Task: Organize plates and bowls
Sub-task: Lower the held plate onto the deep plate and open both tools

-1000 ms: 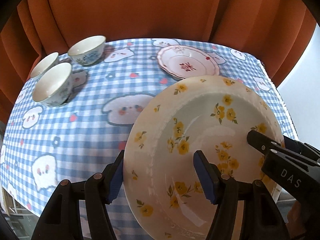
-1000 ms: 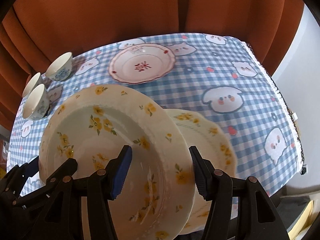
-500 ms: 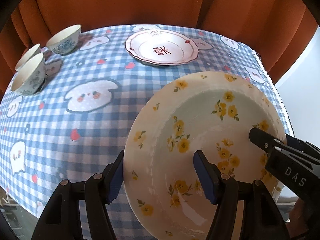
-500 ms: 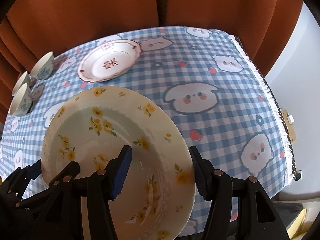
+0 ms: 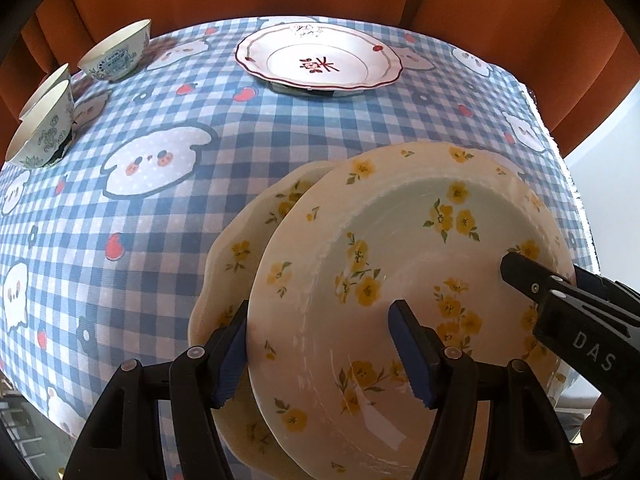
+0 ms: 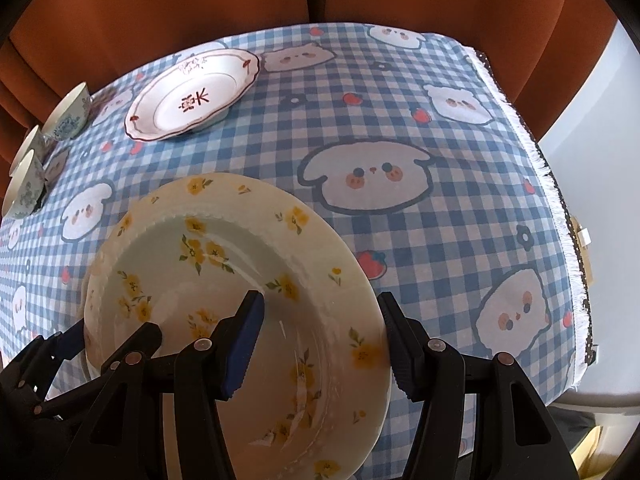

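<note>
Left gripper [image 5: 320, 354]: your fingers [image 5: 230, 356] are clamped on the near left rim of the yellow plate [image 5: 400, 280], one blue ribbed pad under the rim, the other on the inner face.
Right gripper [image 6: 324, 344]: your fingers [image 6: 244, 344] are clamped on the plate's opposite rim, one pad inside the well, the other outside the edge.
Yellow plate: glossy cream ceramic, round, beaded ridge around a pale well, yellow flower sprigs; held tilted between both grippers, above the tabletop [image 5: 280, 152].
Second plate [image 5: 244, 240]: same cream glaze and flowers, scalloped edge, showing just behind and left of the held plate, by your left finger; you cannot tell whether the two touch.
Red plate [image 5: 318, 64]: white, wavy red-lined rim, red motif in the middle, lying flat well beyond your fingers.
Bowls [image 5: 116, 54]: three, white with blue-green pattern, deep and round, far left of your fingers; the two nearest look nested.
Tabletop: blue-and-white gingham cloth, cartoon faces, fringed right edge.
Curtain [image 6: 200, 0]: rust-orange folds behind.
</note>
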